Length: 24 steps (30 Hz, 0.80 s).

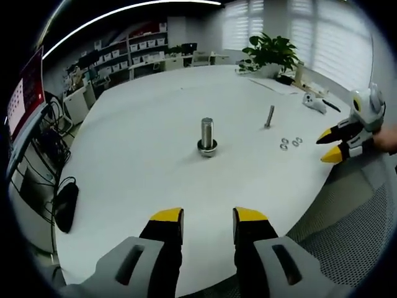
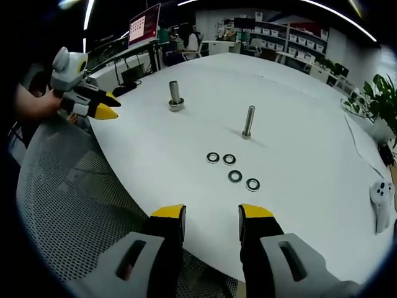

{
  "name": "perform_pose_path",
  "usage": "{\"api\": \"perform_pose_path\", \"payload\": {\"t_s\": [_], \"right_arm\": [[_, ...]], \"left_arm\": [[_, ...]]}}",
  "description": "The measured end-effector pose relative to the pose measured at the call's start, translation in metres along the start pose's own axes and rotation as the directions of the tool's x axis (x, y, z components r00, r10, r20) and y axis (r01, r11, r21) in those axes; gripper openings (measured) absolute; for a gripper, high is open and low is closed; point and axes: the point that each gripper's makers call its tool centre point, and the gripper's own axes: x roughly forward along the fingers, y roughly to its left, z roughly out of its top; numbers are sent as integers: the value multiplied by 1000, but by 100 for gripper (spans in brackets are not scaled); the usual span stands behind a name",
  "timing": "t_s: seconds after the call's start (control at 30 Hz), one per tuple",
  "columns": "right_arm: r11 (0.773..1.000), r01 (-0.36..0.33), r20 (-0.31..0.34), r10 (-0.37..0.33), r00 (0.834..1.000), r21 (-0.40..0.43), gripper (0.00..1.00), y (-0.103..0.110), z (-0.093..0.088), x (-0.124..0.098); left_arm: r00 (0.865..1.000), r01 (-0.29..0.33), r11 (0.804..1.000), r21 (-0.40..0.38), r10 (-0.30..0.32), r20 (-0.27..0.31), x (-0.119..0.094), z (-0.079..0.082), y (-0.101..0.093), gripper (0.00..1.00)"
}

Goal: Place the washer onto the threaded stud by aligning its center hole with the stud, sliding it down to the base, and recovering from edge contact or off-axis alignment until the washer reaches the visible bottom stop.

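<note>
A thick threaded stud (image 1: 207, 137) (image 2: 175, 95) stands upright on the white table (image 1: 149, 136) with a washer at its base. A thinner stud (image 1: 270, 116) (image 2: 248, 121) stands upright further off. Several loose washers (image 2: 232, 168) (image 1: 290, 143) lie flat near the thin stud. My left gripper (image 1: 208, 217) (image 2: 105, 105) hovers open at the table's edge, facing the thick stud, nothing between its yellow-tipped fingers. My right gripper (image 2: 212, 216) (image 1: 330, 146) is open too, just short of the washers, also holding nothing.
A white controller (image 1: 314, 102) (image 2: 384, 202) and papers (image 1: 276, 85) lie on the table. A potted plant (image 1: 273, 53) stands at its far edge. A mesh chair (image 2: 68, 205) is beside the table. Shelves, desks and a monitor (image 1: 25, 93) surround it.
</note>
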Motion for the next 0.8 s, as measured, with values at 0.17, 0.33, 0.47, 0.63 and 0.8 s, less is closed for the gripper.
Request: {"api": "perform_pose_path", "payload": {"t_s": [0.17,0.33,0.47,0.63,0.8], "right_arm": [[1000,-1,-2,1,1000,-6,36,1,0,1],[1000,-4,-3,4,1000,-1,37,1,0,1],[1000,-6,8,6,1000,10,38,1,2,0],[1000,-10,14,10,1000,16,39,1,4,-2],[1000,-30,14,30,999,3,40,4,6,-3]], "left_arm": [[1000,-8,1000,0,8,12,-1,2,2,30],[1000,-15,1000,-5,15,23,-2,3,4,30],[1000,-14,1000,-5,14,24,-2,3,4,30],[1000,-13,1000,-2,13,28,-3,4,4,30],[999,-13,1000,-5,13,35,-4,5,3,30]]}}
